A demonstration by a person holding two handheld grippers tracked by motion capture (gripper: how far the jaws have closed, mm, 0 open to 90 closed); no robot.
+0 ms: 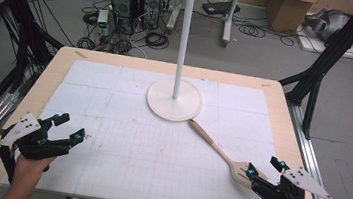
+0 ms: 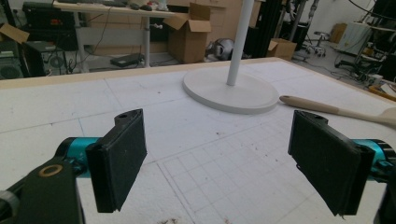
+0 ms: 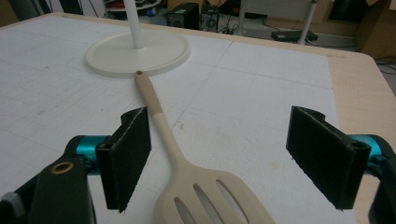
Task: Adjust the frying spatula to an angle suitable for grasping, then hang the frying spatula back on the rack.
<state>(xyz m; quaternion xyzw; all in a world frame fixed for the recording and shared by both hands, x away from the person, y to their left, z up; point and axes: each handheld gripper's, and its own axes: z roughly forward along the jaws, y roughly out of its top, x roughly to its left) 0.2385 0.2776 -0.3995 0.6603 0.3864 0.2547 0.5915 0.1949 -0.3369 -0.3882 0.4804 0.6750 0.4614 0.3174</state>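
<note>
Both grippers gape, nothing held. Right gripper [image 1: 263,169] at table's [image 1: 271,92] 5 o'clock corner; spatula [image 3: 180,158] head lies between its jaws, untouched, handle running toward 11 o'clock to the stand [image 1: 174,99] base. Left gripper [image 1: 68,128] sits at 8 o'clock, well apart from it.
</note>
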